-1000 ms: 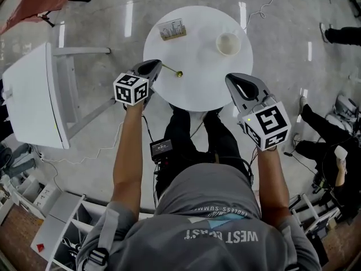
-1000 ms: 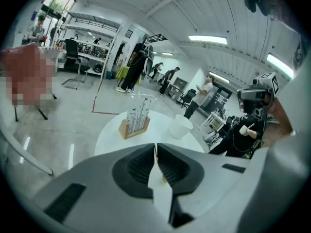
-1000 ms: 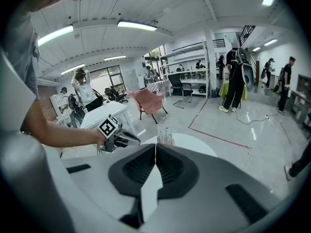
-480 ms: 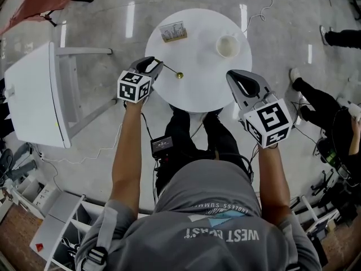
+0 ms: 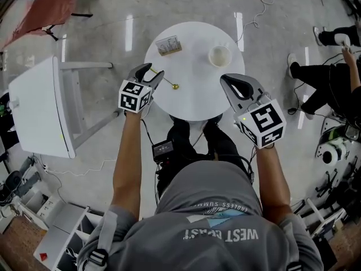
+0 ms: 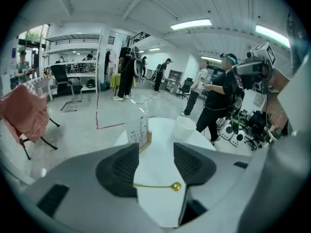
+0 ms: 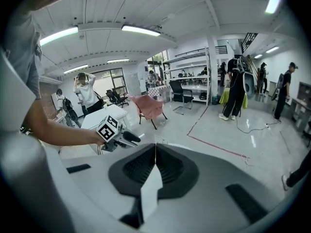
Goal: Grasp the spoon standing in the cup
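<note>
Left gripper (image 6: 156,153) just opened, spoon (image 6: 154,185) perhaps touching

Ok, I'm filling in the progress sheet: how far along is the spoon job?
Done: the spoon lies flat on the table, not in the cup. In hand: nothing; the left gripper has just been opening, jaws apart with the spoon between them, unpressed. The right gripper is shut, empty. Left: regrasping, if the spoon should be held.

A glossy grey floor (image 5: 271,38) mirrors the ceiling strip lights (image 6: 191,24) of an open workshop, with a small round white table (image 5: 194,97) at its middle, a larger white table (image 5: 34,106) to the left and a pink-draped chair (image 6: 22,115) beyond.
</note>
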A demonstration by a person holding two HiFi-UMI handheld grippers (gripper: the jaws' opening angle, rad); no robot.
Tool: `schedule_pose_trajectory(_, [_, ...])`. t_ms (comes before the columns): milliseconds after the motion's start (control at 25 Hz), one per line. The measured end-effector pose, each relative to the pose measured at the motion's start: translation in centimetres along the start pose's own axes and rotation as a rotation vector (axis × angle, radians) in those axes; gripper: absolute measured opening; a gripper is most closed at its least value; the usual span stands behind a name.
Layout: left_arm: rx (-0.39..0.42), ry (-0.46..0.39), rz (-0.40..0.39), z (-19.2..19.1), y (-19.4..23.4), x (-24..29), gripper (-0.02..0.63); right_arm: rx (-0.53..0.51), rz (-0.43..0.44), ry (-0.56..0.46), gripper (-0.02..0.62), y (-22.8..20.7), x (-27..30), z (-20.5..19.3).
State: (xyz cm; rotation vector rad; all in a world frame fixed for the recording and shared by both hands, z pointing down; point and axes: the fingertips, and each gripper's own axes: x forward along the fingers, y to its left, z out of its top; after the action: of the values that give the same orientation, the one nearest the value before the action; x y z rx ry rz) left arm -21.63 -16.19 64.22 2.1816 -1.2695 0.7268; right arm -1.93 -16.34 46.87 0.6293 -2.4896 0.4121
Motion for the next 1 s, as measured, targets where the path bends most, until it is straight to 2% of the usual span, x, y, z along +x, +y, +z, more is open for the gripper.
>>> schedule_pose_trajectory(240, [0.102,-0.093,-0.007,5.0,-1.8,-3.5,0.225,-0.022,-0.011,-0.033,0.003,0.0,-0.7,1.3])
schedule_pose_trajectory(480, [0.189,-0.256,-0.001,10.9,-3.4,-9.0,0.216,-0.067,-0.031,-0.091,0.003,-0.1,-1.8,3.9])
schedule_pose_trajectory(640, [0.251,-0.385,0.028,13.8,-5.0,-13.9,0.166,-0.088,-0.016,-0.161,0.002,1.0,-3.4,6.0])
schedule_pose_trajectory(840, [0.305,-0.543,0.052,16.6,-6.5,-19.2,0.07,-0.151,-0.012,-0.254,0.002,2.5,-5.4,8.1])
schedule_pose_trajectory(920, [0.31,-0.586,0.051,17.4,-7.2,-20.9,0.044,-0.177,-0.013,-0.269,0.0,3.2,-6.1,8.5])
schedule_pose_trajectory(1000, [0.342,-0.594,0.053,17.2,-7.7,-22.1,0.034,-0.18,-0.011,-0.281,0.0,4.0,-6.8,8.6])
